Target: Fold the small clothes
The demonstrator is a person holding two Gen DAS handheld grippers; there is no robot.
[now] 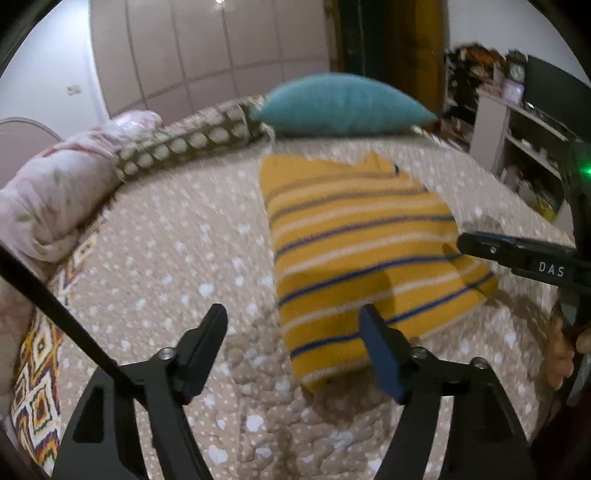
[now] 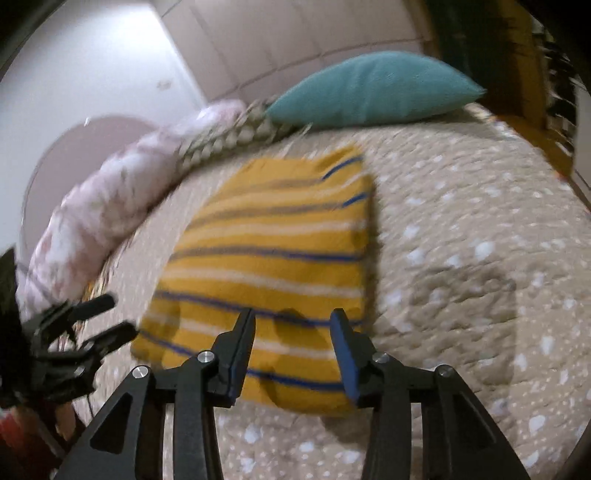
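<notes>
Open left gripper (image 1: 295,321), "DAS" on right gripper (image 1: 517,254)

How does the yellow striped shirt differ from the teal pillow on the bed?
The yellow striped shirt lies flat and folded mid-bed; the teal pillow is plump and sits at the far end by the headboard. The shirt carries blue and white stripes; the pillow is plain. The shirt lies just ahead of both open hand-held grippers; the pillow lies well beyond them. Both rest on the spotted beige bedspread.

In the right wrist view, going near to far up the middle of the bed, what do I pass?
Right gripper → yellow striped shirt → dotted bedspread → teal pillow → padded headboard.
</notes>
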